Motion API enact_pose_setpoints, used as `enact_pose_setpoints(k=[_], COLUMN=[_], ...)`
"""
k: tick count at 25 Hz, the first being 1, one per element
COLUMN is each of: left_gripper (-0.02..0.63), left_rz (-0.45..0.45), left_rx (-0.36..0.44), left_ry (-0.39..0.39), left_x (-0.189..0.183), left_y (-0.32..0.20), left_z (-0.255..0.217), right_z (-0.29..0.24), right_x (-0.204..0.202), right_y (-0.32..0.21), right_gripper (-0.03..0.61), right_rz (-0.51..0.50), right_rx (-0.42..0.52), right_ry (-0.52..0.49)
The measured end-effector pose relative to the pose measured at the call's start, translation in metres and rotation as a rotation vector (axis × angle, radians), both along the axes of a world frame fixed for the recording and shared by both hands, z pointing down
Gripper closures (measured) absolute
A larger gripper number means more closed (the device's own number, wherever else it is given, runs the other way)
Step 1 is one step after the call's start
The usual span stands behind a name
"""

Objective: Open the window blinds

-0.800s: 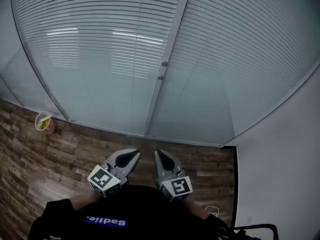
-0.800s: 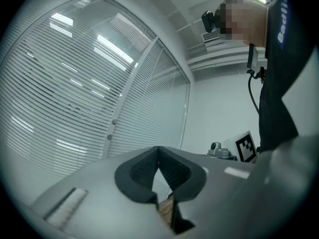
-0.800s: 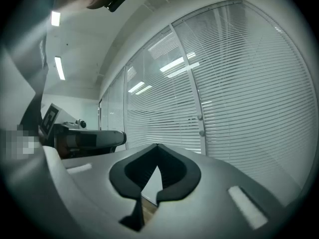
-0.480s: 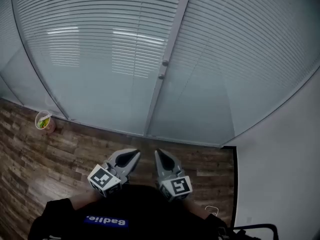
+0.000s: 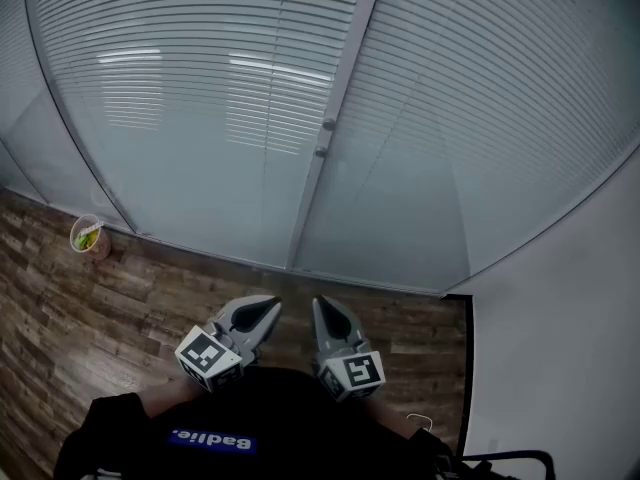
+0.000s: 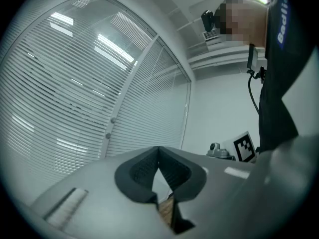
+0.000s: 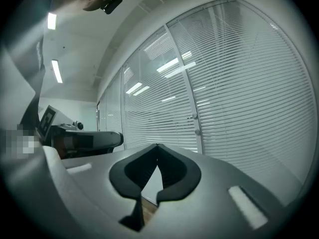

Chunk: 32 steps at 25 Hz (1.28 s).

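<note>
White slatted blinds (image 5: 190,78) hang closed behind glass panels, split by a grey upright frame post (image 5: 335,108). Two small round knobs (image 5: 325,138) sit on that post, also seen as the knobs (image 6: 110,127) and the knobs (image 7: 195,124) in the gripper views. My left gripper (image 5: 272,308) and right gripper (image 5: 320,306) are held side by side close to my body, well short of the glass. Both point level at the blinds. The left gripper (image 6: 159,148) is shut with nothing in it, and so is the right gripper (image 7: 157,145).
A paper cup (image 5: 88,238) with something green in it stands on the wood floor (image 5: 120,308) at the foot of the glass, to the left. A white wall (image 5: 560,348) closes the right side. A thin cable (image 5: 425,423) lies by my right arm.
</note>
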<state>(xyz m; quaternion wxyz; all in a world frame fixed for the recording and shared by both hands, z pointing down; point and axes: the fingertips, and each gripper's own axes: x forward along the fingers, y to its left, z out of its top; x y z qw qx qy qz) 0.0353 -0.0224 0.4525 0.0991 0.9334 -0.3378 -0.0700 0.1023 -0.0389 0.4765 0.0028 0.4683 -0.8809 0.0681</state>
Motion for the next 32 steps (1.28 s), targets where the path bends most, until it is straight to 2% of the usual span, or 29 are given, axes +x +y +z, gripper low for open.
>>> enact_pose_setpoints(k=[9,18,22,25,32], left_gripper=[0.614,0.614,0.614,0.614,0.614], left_rz=[-0.041,-0.107,-0.125,-0.124,-0.083], left_rx=[-0.005,-0.024,-0.038,-0.03,-0.03], left_ry=[-0.019,-0.033,-0.031,-0.025,0.001], left_x=[0.033,0.063,0.062,0.057,0.034], left_y=[-0.01,-0.01,-0.012,-0.019,-0.056], left_z=[-0.002,0.0,0.007,0.006,0.008], right_z=[0.004,0.007,0.019,0.018,0.013], right_x=[0.034,0.067,0.071,0.067,0.044], right_y=[-0.012,-0.018,-0.023,-0.029,-0.065], right_gripper=[0.575,0.575,0.575,0.575,0.575], right_rz=[-0.029,-0.075,-0.078,-0.075,-0.027], right_rx=[-0.03,-0.01,-0.041,-0.027,-0.023], right_ry=[-0.025,-0.012,0.01,0.034,0.095])
